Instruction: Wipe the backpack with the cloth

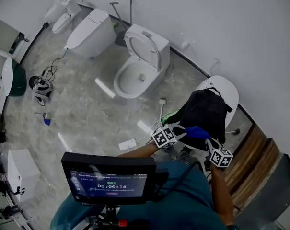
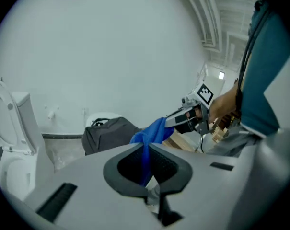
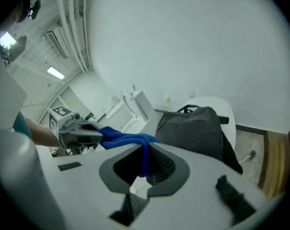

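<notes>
A black backpack [image 1: 207, 113] rests on a closed white toilet lid [image 1: 227, 87], just beyond both grippers. A blue cloth [image 1: 196, 132] is stretched between them, in front of the backpack and apart from it. My left gripper [image 1: 183, 132] is shut on one end of the cloth [image 2: 149, 134], and the backpack [image 2: 109, 132] lies behind it to the left. My right gripper [image 1: 207, 141] is shut on the other end of the cloth [image 3: 130, 140], with the backpack [image 3: 195, 128] straight ahead. Each gripper view shows the opposite gripper clamping the cloth.
An open toilet [image 1: 140, 63] and a closed one [image 1: 89, 28] stand along the wall to the left. Wooden slats [image 1: 252, 155] lie at the right. Cables and small items are scattered on the marbled floor [image 1: 87, 114]. A monitor [image 1: 109, 176] hangs below the head camera.
</notes>
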`<state>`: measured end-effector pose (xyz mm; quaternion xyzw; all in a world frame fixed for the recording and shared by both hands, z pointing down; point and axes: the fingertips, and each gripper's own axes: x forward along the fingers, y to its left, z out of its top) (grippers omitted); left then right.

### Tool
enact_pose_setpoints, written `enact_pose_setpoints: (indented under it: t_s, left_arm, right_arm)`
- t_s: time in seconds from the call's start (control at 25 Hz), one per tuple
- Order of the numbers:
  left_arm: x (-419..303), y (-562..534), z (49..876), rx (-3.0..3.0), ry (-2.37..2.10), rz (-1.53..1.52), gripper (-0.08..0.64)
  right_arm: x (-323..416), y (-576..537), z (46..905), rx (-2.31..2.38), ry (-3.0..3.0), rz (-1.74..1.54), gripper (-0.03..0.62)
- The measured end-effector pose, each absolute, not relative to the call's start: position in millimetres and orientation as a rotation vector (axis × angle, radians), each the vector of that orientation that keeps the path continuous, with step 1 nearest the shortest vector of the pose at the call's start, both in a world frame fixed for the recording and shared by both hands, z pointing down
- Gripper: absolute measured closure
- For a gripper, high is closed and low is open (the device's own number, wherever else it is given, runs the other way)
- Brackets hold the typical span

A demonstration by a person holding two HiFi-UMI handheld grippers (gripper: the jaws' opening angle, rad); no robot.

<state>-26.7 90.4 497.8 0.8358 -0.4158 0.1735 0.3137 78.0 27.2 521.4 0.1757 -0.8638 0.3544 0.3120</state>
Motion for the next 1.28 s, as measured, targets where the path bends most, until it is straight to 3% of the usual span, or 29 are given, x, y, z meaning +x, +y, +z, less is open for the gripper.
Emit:
enact_pose_setpoints:
  t_s: [0.4,0.88,1.28]
  left_arm:
    - [-53.8,75.7,342.0,2.381,-1.315,0.099,0.541]
    - [-51.9,68.2,241.6,2.595,-1.335,-0.082,0.541]
    - [-49.8,125.3,139.0,2.750,-1.350,-0.300,0.541]
  right_arm:
    - [60.4,4.2,358.6,0.624,-2.695,0.852,0.571]
    - [68.5,0.8,224.9,0.722,-3.003,0.403,0.571]
    - [65.6,75.1,97.5,0.695,-3.134,-0.045,0.571]
